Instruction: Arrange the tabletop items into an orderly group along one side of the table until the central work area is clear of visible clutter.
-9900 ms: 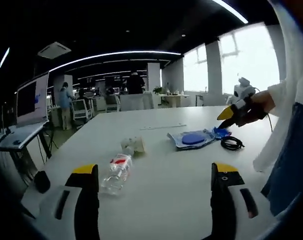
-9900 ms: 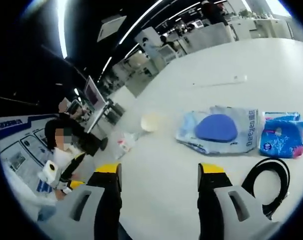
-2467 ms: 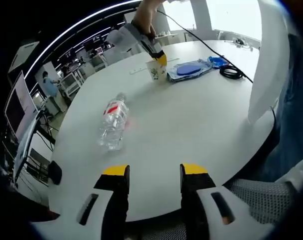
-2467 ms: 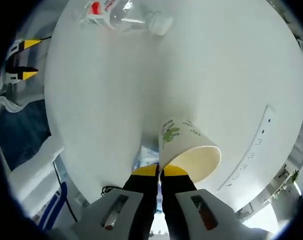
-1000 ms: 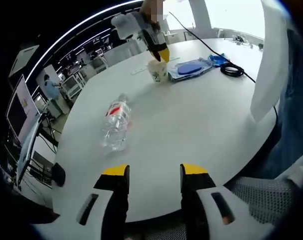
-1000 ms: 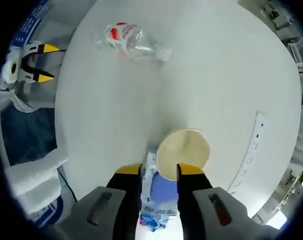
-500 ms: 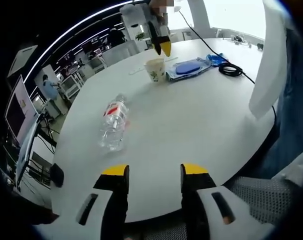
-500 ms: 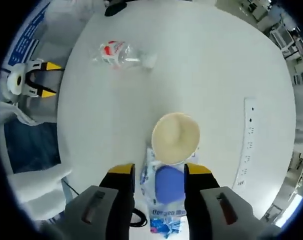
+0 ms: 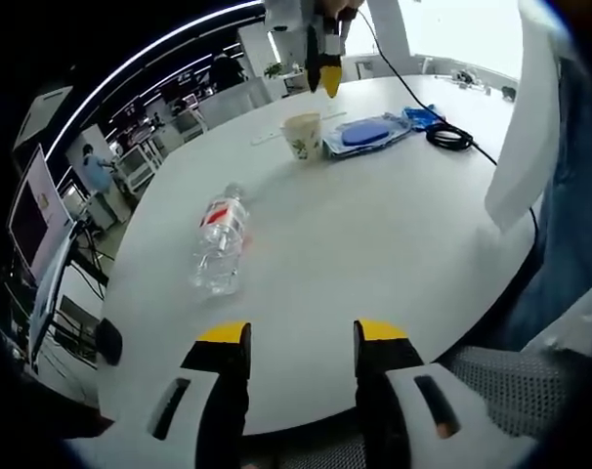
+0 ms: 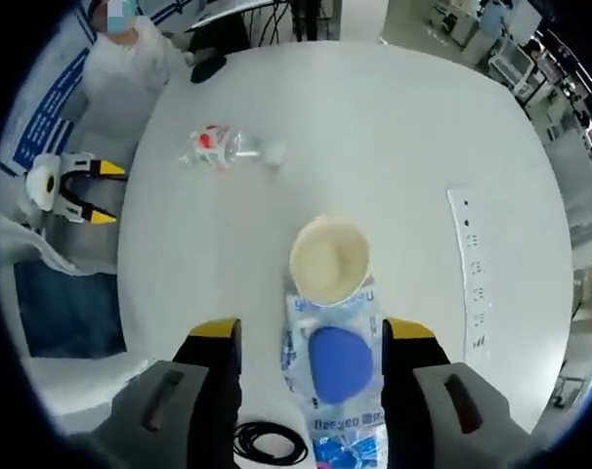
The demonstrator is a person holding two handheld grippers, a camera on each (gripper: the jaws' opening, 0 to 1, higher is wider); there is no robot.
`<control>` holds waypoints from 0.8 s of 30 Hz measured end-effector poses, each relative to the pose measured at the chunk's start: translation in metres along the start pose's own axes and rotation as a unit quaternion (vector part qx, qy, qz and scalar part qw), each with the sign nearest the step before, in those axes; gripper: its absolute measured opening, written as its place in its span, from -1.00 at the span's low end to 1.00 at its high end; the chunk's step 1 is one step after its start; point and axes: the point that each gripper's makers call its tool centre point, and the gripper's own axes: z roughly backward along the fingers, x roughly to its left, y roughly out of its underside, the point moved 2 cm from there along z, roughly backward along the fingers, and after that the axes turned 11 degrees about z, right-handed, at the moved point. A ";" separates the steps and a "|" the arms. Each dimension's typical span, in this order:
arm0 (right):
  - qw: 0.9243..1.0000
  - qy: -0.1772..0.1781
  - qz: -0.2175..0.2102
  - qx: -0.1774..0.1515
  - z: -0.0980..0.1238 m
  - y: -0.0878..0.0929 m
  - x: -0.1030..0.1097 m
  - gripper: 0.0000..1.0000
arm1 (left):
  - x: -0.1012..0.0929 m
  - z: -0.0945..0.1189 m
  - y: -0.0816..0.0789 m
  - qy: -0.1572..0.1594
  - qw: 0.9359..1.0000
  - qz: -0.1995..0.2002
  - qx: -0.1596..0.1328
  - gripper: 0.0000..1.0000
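Nearest in the left gripper view, the left gripper (image 9: 294, 337) is held spread and empty over the near edge of the smooth white round table (image 9: 394, 234), with a clear crinkled plastic bottle (image 9: 218, 244) lying on its side at about 11 o'clock from it. Seen from above in the right gripper view, the right gripper (image 10: 311, 337) is likewise spread and empty, and between its jaws lies a glossy plastic pouch (image 10: 337, 391) with a blue oval inside, touching an upright cream paper cup (image 10: 328, 259) at 12 o'clock just beyond the tips. A coiled black cable (image 10: 271, 443) is partly cut off at the bottom of that view, and the pouch's print is too small to be read.
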 end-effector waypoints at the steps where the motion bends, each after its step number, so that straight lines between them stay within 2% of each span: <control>1: 1.000 0.004 -0.006 -0.014 0.002 -0.001 0.000 0.16 | 0.000 0.000 0.000 0.001 1.000 -0.001 0.000 -0.17; 5: 0.999 0.020 -0.021 -0.046 0.009 -0.001 0.001 0.28 | -0.001 0.000 -0.001 0.001 1.000 -0.004 0.000 -0.15; 11: 0.996 0.035 -0.049 -0.073 0.016 0.005 0.004 0.51 | -0.002 0.001 -0.002 0.002 1.000 -0.003 -0.002 -0.12; 17: 0.990 0.054 -0.071 -0.111 0.025 0.010 0.006 0.55 | -0.003 0.000 -0.001 0.005 1.000 -0.007 -0.001 -0.10; 24: 0.980 0.067 -0.114 -0.152 0.035 0.018 0.009 0.55 | -0.005 0.000 -0.002 0.008 1.000 -0.003 -0.002 -0.10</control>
